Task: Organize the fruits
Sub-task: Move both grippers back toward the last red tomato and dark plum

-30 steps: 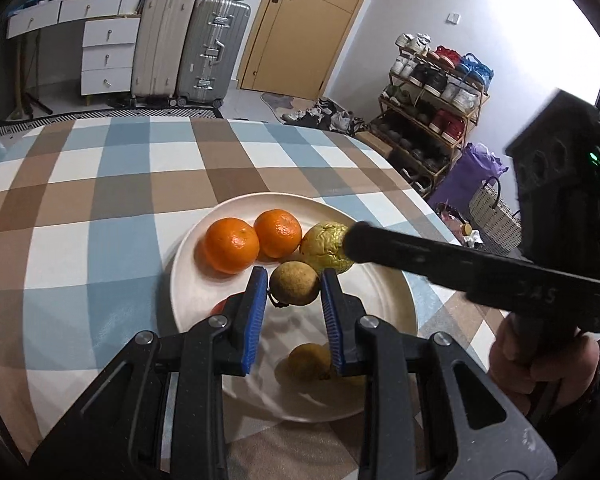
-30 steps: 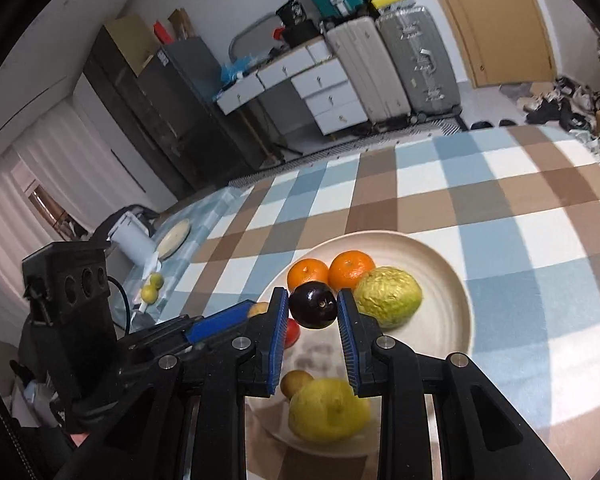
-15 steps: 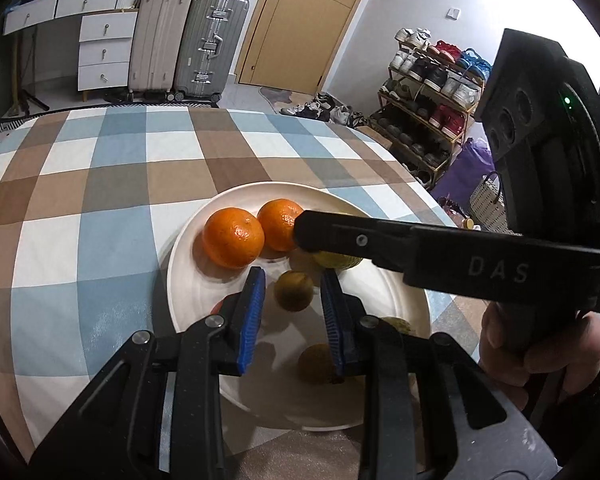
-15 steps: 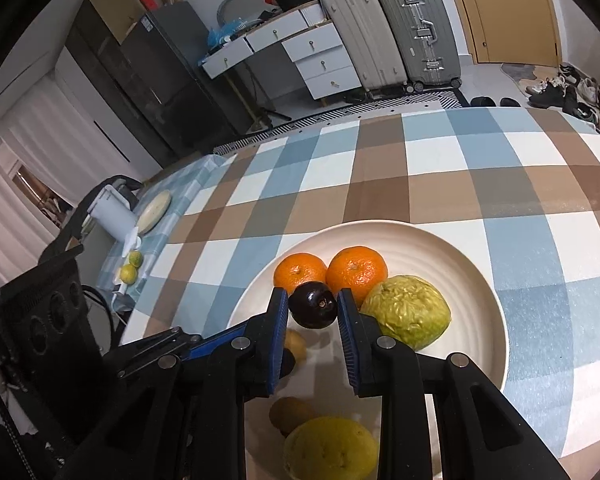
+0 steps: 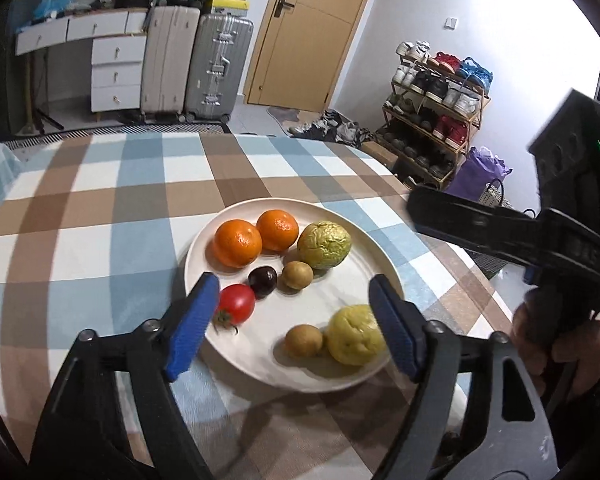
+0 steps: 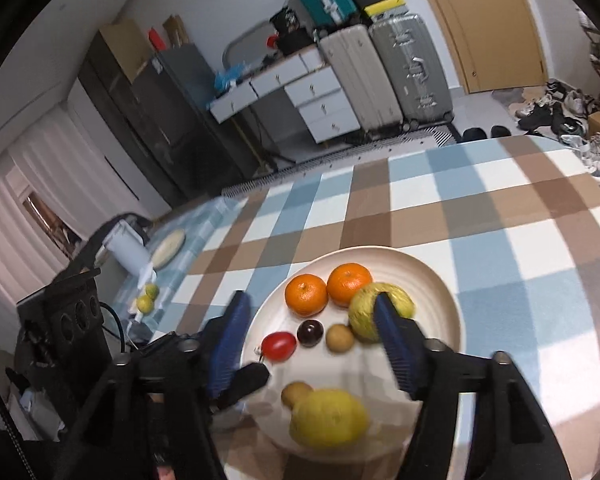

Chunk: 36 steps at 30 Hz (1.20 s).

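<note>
From the left wrist, the left gripper (image 5: 292,324) is opening, nothing pinched – dark plum (image 5: 262,280) and small brown fruit (image 5: 297,275) rest on the plate (image 5: 340,376). From the right wrist, the right gripper (image 6: 312,344) is opening empty too – best lift both clear without nudging fruit

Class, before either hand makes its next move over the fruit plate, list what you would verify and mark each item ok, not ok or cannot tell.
1. Left tongs empty, jaws opening: ok.
2. Right tongs empty, jaws opening: ok.
3. Dark plum resting on the plate, free of both tongs: ok.
4. Small brown fruit released beside the plum: ok.
5. All fruit inside the plate rim: ok.
6. Next fruit to sort: cannot tell.
</note>
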Available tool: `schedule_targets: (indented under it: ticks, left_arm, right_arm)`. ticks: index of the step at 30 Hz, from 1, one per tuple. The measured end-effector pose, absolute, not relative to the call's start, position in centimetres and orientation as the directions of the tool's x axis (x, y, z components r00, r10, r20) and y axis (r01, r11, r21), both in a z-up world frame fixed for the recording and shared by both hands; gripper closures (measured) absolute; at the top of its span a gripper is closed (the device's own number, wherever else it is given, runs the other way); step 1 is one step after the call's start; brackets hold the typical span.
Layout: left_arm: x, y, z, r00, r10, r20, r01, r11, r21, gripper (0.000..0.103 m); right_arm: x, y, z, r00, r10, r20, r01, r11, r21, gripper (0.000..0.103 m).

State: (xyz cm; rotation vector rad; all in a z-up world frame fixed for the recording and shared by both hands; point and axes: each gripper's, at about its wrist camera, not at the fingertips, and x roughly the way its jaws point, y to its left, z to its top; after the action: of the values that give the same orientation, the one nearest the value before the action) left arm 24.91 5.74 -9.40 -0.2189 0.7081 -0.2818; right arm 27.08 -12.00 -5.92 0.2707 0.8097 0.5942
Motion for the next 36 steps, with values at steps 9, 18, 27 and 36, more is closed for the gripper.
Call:
schedule_targets:
  ticks: [9,18,27,36]
  left_arm:
    - [18.8,4.4,-5.7,0.796,-0.234,-0.559,0.122,0.965,-0.230,0.000]
    - [13.2,2.1,-3.2,0.825,-0.206,-0.526,0.131,0.976,-0.177,0.001]
    - [8.9,1.6,-4.8,0.806,-0.181,-0.564,0.101,0.980,-0.171,0.001]
    - [7.3,1.8,-8.1,0.767,-0.189,-0.614,0.074,0.975,-0.209,0.001]
  right_arm:
    - [19.4,-16.7,-2.9,0.653,0.598,-0.466,-0.410,0.796,0.446,0.003]
    - [12.9,-18.0,-1.8,0.687,0.573,-0.446,-0.446,0.818,0.363,0.000]
    - [8.7,-18.3,-2.8,0.692,0.546,-0.473,-0.437,0.838,0.326,0.000]
    - [7.7,-18.5,-7.4,0.610,0.540,-0.580,-0.372,0.841,0.393,0.000]
